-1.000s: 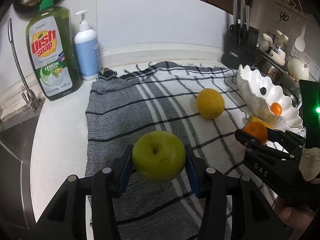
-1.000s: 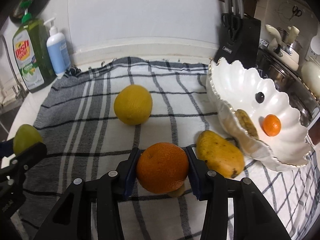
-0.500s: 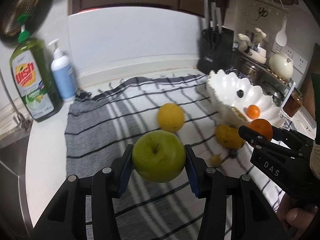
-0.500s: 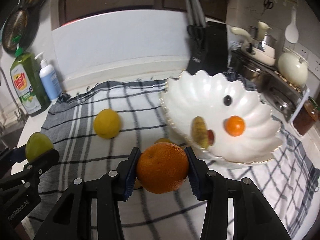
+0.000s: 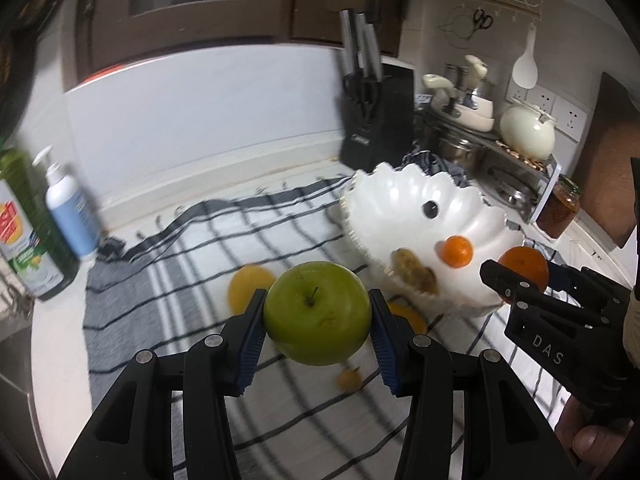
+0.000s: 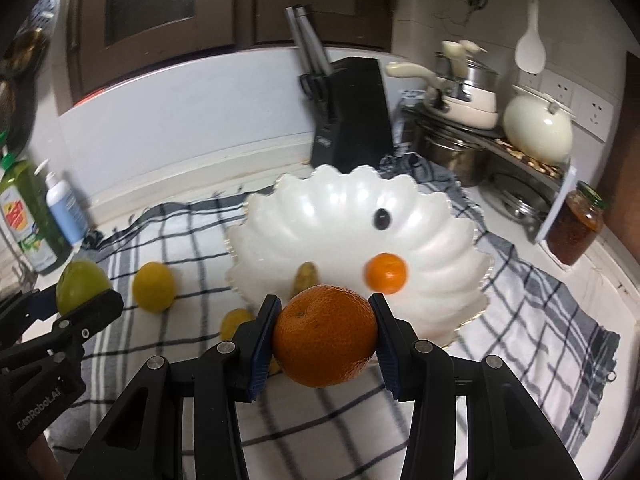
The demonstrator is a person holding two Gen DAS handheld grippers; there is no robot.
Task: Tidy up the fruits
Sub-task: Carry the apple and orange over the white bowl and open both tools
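Observation:
My left gripper (image 5: 318, 314) is shut on a green apple (image 5: 317, 313), held above the checked cloth (image 5: 168, 280). My right gripper (image 6: 325, 335) is shut on a large orange (image 6: 325, 335), just in front of the white scalloped bowl (image 6: 340, 208). Inside the bowl lie a small tangerine (image 6: 386, 273), a dark grape (image 6: 382, 219) and a brownish-yellow fruit (image 6: 305, 276). A lemon (image 6: 154, 286) and a yellow fruit (image 6: 235, 322) rest on the cloth left of the bowl. In the left wrist view the right gripper (image 5: 520, 276) with its orange (image 5: 524, 266) is at the right, by the bowl (image 5: 400, 196).
A knife block (image 6: 352, 112) stands behind the bowl. Pots, a cream kettle (image 6: 538, 128) and a jar (image 6: 576, 222) crowd the right side. A dish soap bottle (image 5: 24, 228) and a blue pump bottle (image 5: 70, 212) stand at the left near the sink.
Both grippers have risen and swung right toward the bowl, each keeping its fruit. The bowl now sits right in front of the right gripper.

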